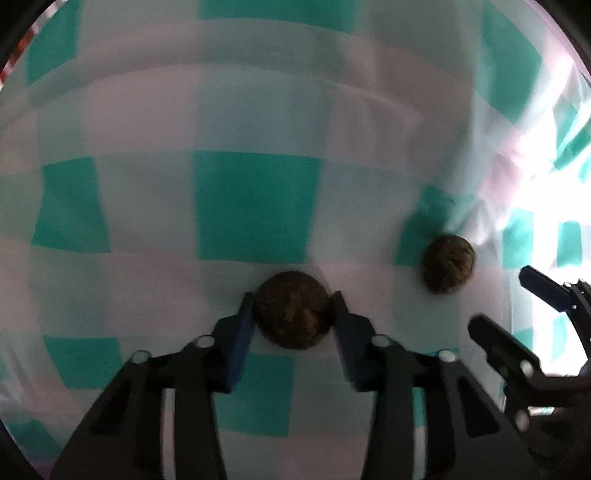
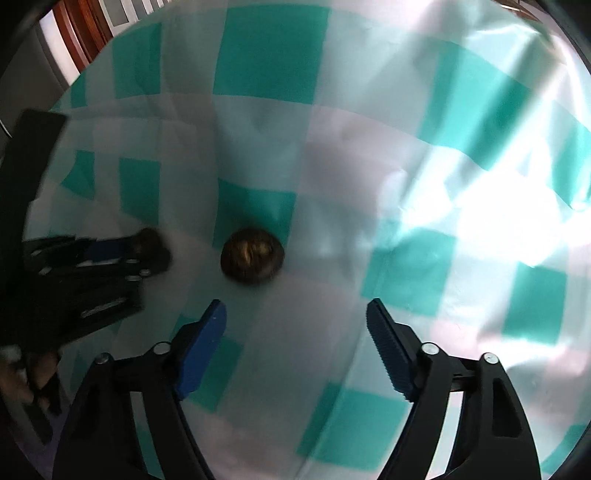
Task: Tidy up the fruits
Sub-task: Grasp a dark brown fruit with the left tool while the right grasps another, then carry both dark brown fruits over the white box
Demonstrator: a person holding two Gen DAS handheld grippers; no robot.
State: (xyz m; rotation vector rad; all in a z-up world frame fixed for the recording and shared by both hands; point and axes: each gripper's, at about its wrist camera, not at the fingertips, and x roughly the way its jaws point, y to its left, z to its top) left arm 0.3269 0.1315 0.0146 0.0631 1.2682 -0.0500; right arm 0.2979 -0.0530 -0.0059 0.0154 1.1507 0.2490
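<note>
My left gripper (image 1: pixel 294 306) is shut on a dark brown round fruit (image 1: pixel 293 310), its blue pads touching both sides, just above the checked cloth. A second brown fruit (image 1: pixel 448 264) lies on the cloth to the right. In the right wrist view this second fruit (image 2: pixel 252 255) lies ahead and left of my right gripper (image 2: pixel 295 314), which is open and empty. The left gripper (image 2: pixel 122 254) with its fruit (image 2: pixel 153 243) shows at the left there. The right gripper (image 1: pixel 506 299) shows at the right edge of the left wrist view.
A teal, white and pale pink checked tablecloth (image 2: pixel 406 147) covers the table, creased and brightly lit on the right. A wooden frame (image 2: pixel 83 26) and the table's edge show at the far left top.
</note>
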